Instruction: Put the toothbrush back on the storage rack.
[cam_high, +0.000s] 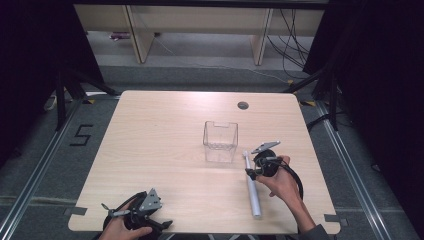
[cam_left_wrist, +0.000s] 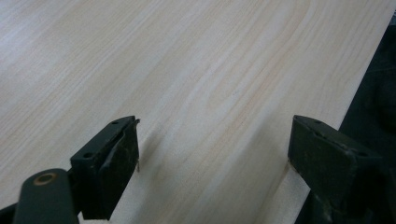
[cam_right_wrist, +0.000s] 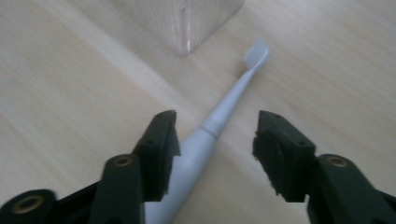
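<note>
R gripper (cam_right_wrist: 212, 154) sat w/ jaws apart astride the toothbrush (cam_high: 252, 187), which lay flat on table (cam_high: 160, 150) just right of clear bin (cam_high: 220, 141), nothing gripped; L gripper (cam_left_wrist: 212, 158) wide, idle; I'd centre jaws on handle before closing.

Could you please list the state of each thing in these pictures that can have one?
electric toothbrush: lying flat on the table, head toward the container, gripped by nothing.
clear plastic container: upright, open at the top, empty as far as can be seen.
right gripper: open, jaws on either side of the toothbrush, pads not pressing.
left gripper: open, nothing between its jaws, at the table's near edge.
</note>
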